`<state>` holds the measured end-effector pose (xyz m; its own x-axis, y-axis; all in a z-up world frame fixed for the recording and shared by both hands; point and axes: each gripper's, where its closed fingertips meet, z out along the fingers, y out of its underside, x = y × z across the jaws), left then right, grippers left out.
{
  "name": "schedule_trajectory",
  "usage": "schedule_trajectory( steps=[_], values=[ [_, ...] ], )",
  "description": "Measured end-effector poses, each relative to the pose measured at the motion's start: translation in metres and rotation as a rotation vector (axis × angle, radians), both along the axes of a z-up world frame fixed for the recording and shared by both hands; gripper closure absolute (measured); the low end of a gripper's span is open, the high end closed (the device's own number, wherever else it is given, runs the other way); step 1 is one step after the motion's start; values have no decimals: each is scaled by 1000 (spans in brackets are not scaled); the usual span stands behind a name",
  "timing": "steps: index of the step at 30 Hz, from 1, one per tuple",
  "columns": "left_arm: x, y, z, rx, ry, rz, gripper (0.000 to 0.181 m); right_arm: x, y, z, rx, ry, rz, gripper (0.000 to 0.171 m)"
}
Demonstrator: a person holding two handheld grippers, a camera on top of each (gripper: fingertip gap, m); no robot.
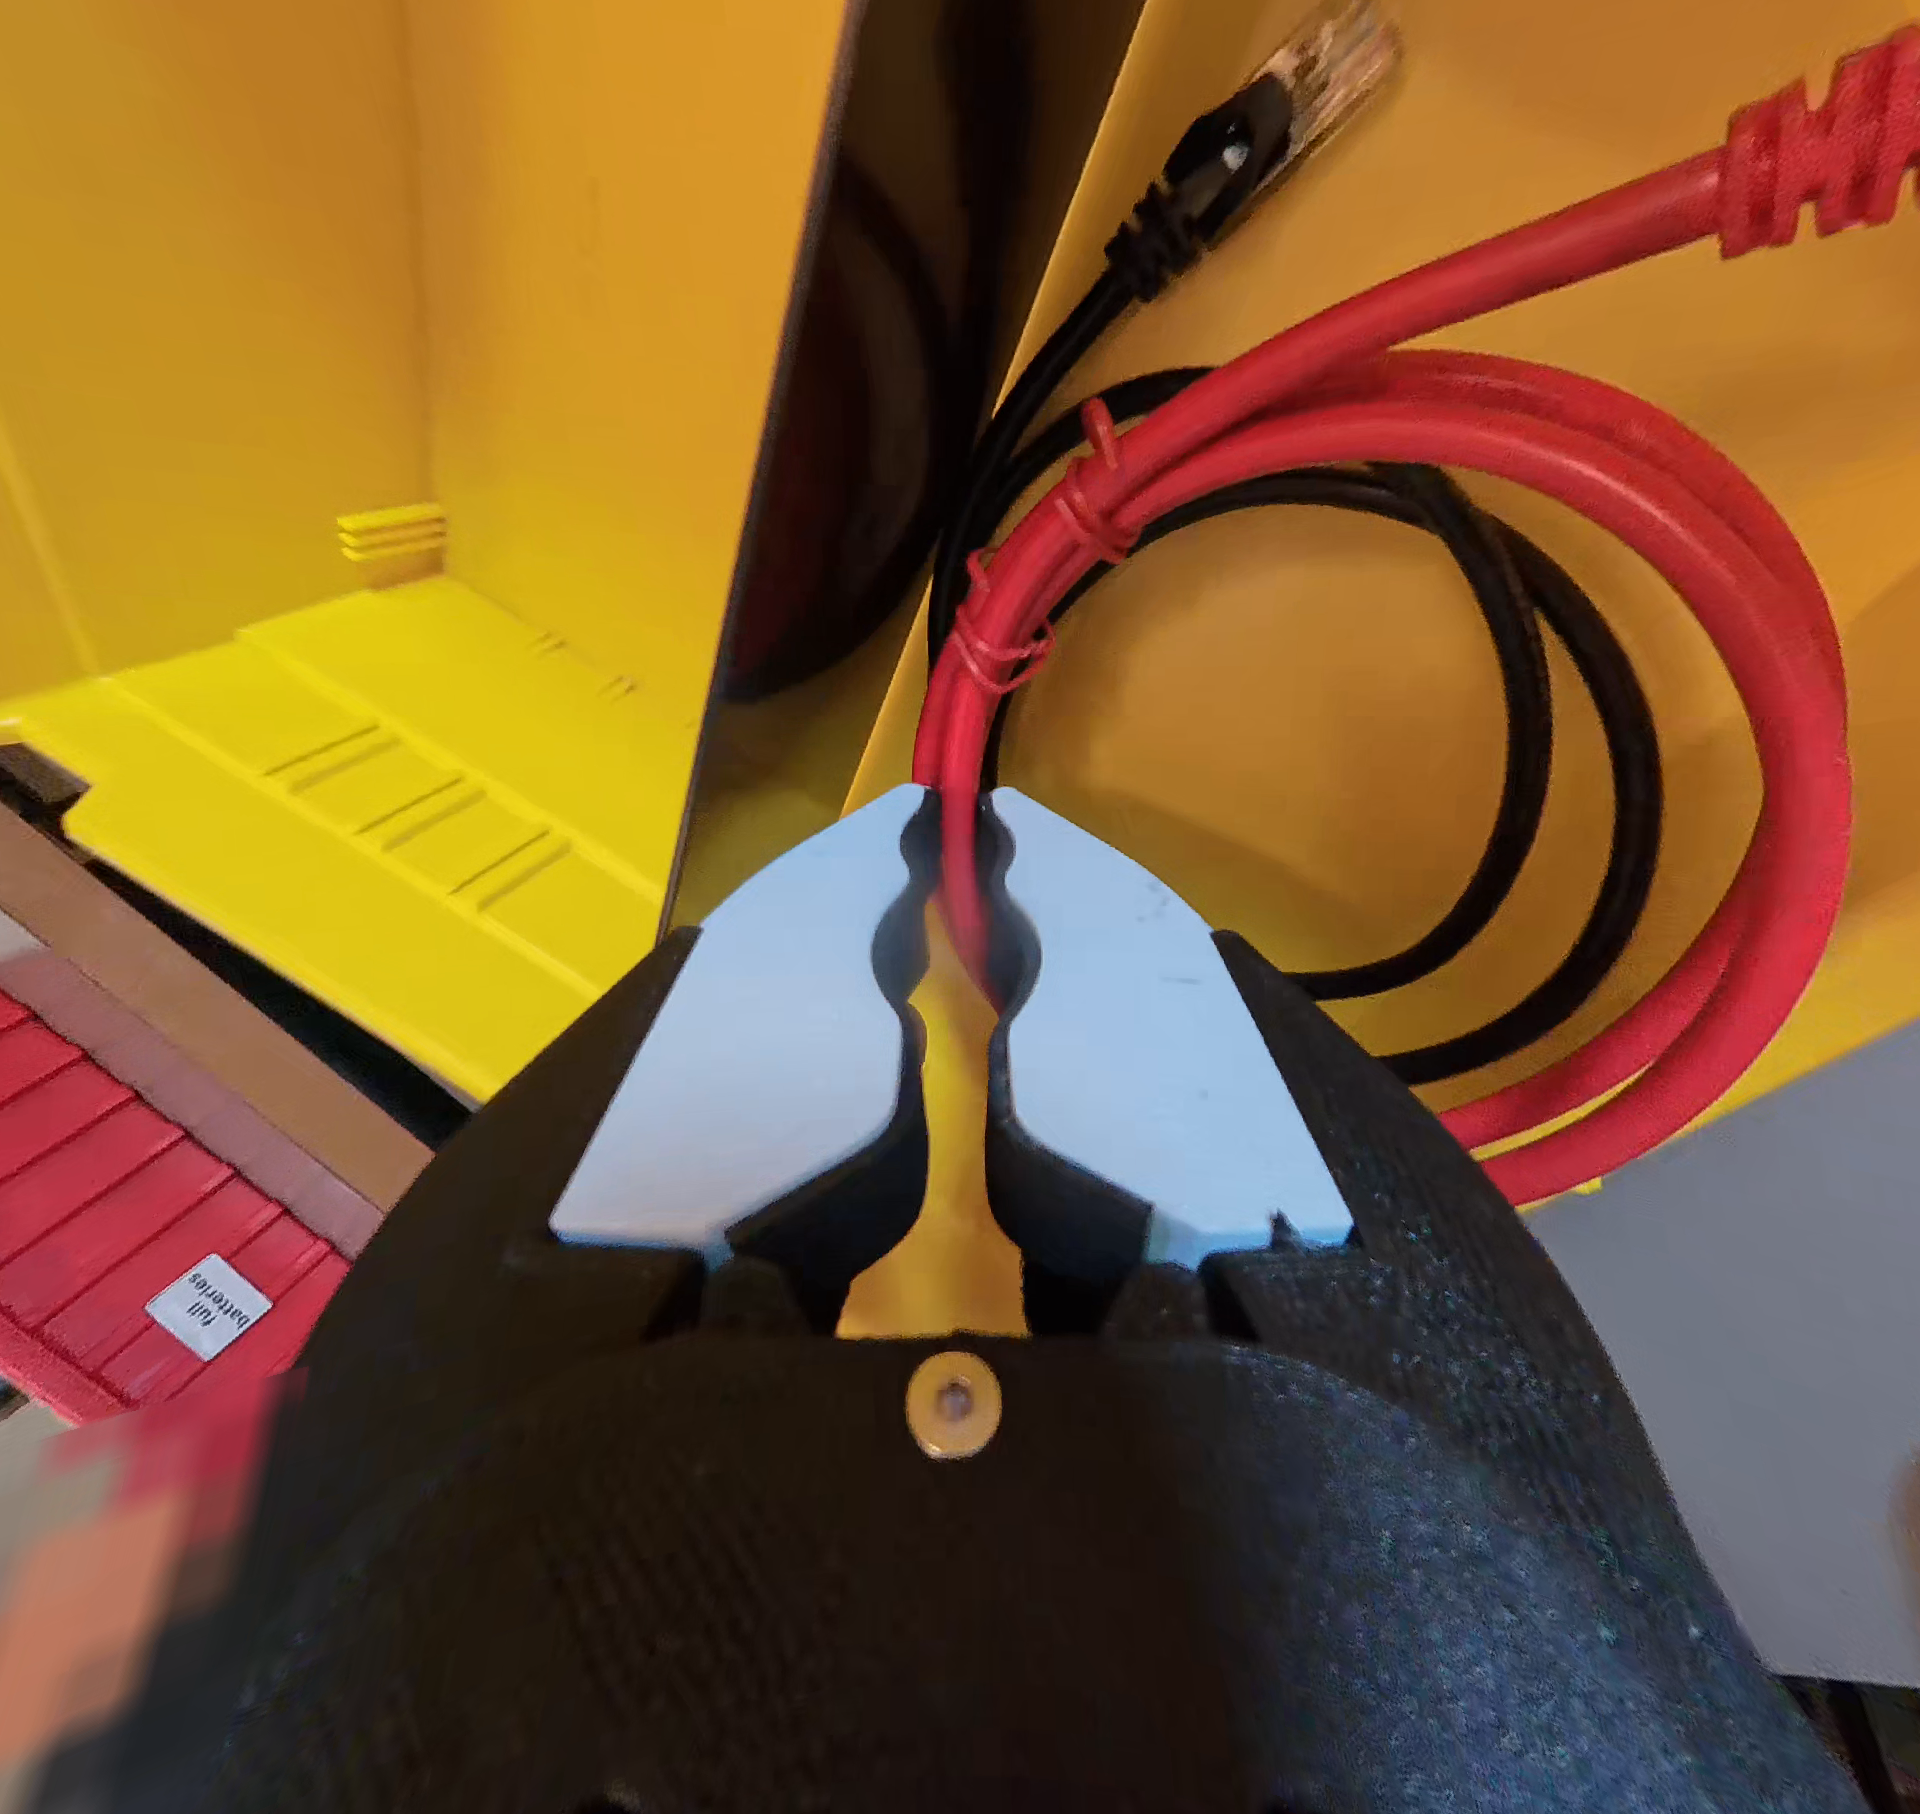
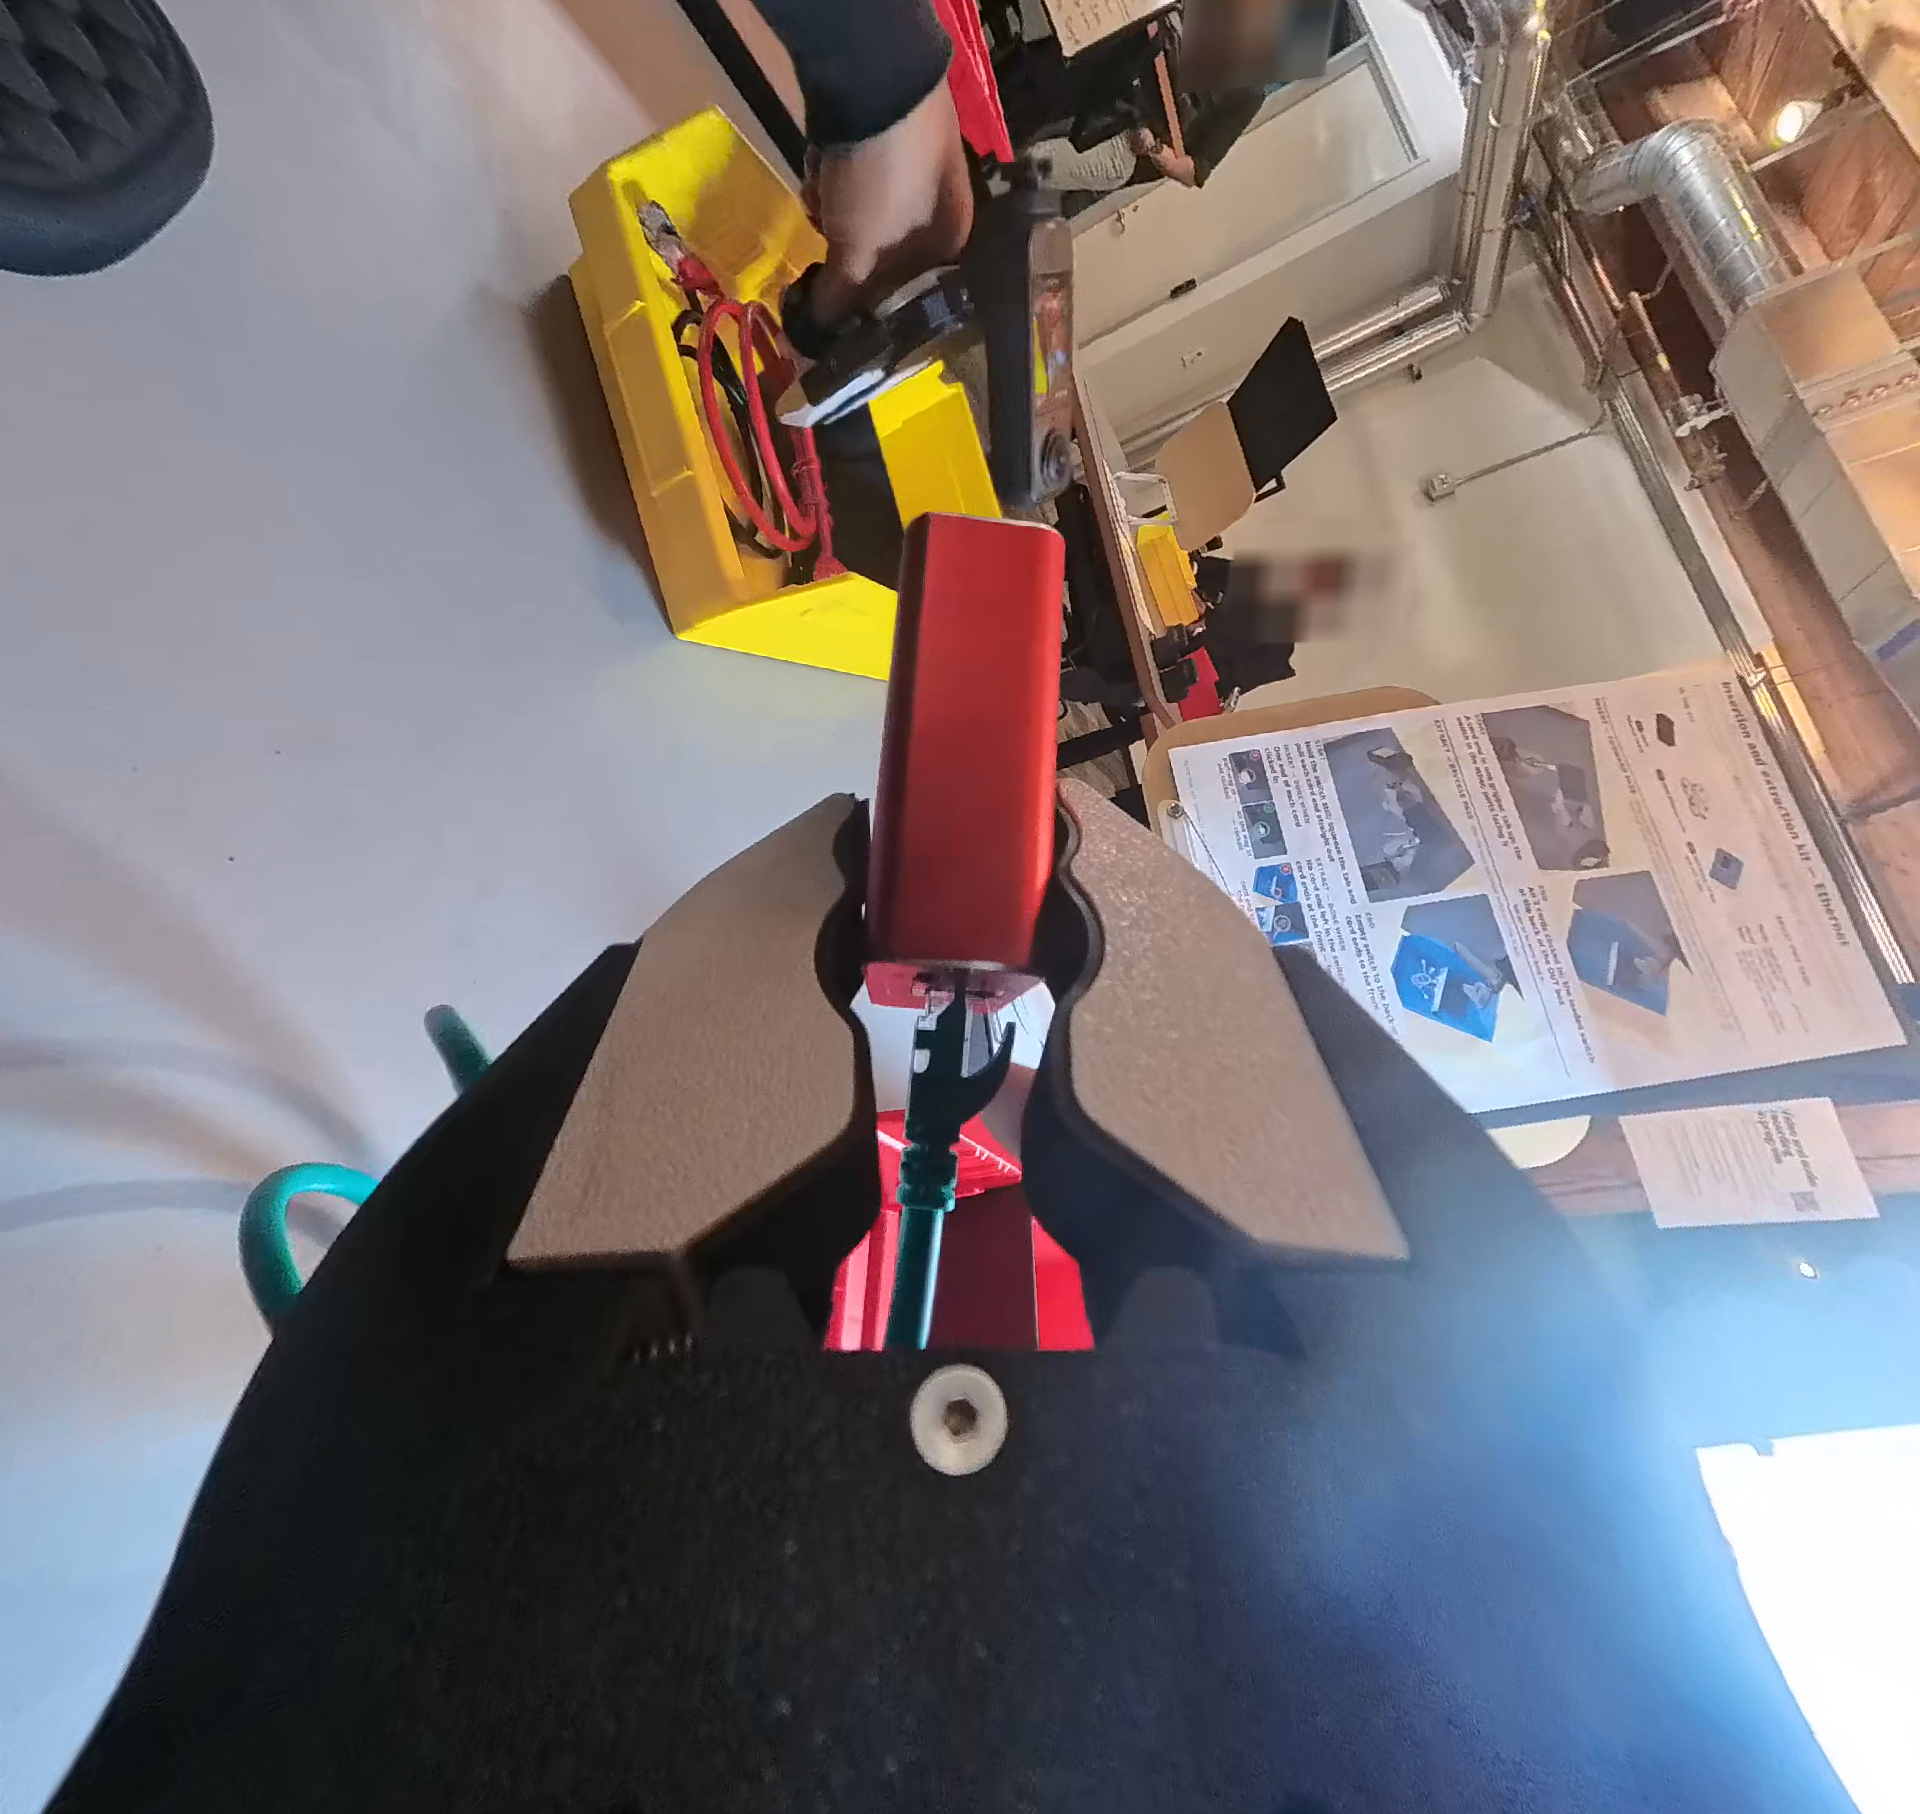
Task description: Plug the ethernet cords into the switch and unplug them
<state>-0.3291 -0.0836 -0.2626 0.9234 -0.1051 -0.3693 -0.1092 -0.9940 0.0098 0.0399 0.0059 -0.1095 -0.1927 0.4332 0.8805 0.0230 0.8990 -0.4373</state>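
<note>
In the left wrist view my left gripper point(image 1: 961, 798) is shut on the coiled red ethernet cord point(image 1: 1714, 725), which lies in a yellow bin point(image 1: 1299, 777). A black ethernet cord lies under it, its plug point(image 1: 1216, 154) pointing to the bin's far wall. In the right wrist view my right gripper point(image 2: 961, 808) is shut on the red switch point(image 2: 966, 704) and holds it above the table. A green ethernet cord point(image 2: 920, 1245) is plugged into the switch's near end. The left gripper point(image 2: 831, 393) also shows farther off, held by a hand point(image 2: 894, 206) at the yellow bin point(image 2: 665, 434).
A black divider point(image 1: 914, 258) splits the bin from another yellow compartment point(image 1: 208, 206). A red bin with a white label point(image 1: 104, 1193) stands at the lower left. A pale table point(image 2: 312, 673) holds the bin; a printed instruction sheet point(image 2: 1558, 881) lies at the right. A dark foam object point(image 2: 83, 81) sits at the far left. Left tips to right tips: about 40 cm.
</note>
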Motion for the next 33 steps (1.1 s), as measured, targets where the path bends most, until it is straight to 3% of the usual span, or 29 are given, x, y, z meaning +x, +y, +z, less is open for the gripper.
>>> schedule_trajectory(
  steps=[16,23,28,33],
  values=[
    [15,6,94,332,78,-85,176,-9,6,7,-52,34,-51,142],
    [57,13,128,455,64,-193,176,-15,5,7,-87,33,-46,142],
    [124,17,102,432,-136,-291,176,-18,6,1,-70,22,-54,142],
    [194,1,32,310,-399,-301,176,-13,11,-5,-72,12,-68,142]
  ],
)
